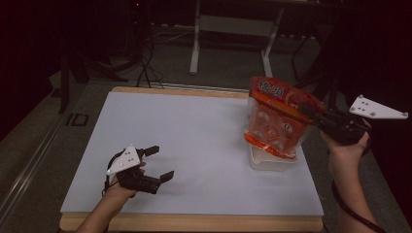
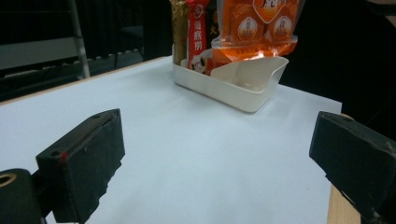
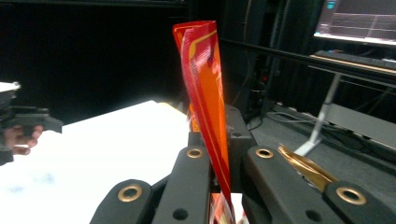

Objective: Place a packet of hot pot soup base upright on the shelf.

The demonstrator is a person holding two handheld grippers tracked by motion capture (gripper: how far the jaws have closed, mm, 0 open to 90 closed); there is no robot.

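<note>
At the near left of the white worktop, the high view shows the left gripper held low over the sheet, its two black jaws spread wide with nothing between them and a grey three-cornered plate on its top. The left gripper view looks along those same jaws across the matt, smooth surface and adds what the high view hides: the white tray is a shallow plastic tub with rounded corners and a scooped near wall, and a slim red and gold packet stands upright at its far end. In the high view the tray sits near the right edge of the worktop, largely covered by the orange snack bag, a glossy, crinkled pouch with a clear window showing round pieces inside and a red printed header. The right gripper comes in from the right and is clamped on the bag's upper right edge, holding it tilted above the tray. The right gripper view shows that grip close up: the flat, shiny red and orange seal of the bag rises edge-on between the closed black jaws with their brass rivets, and the other gripper appears far off at the left. The worktop has a pale wooden rim; around it the room is dark, with a grey floor, metal desk legs, cables and a lit monitor at the upper right.
</note>
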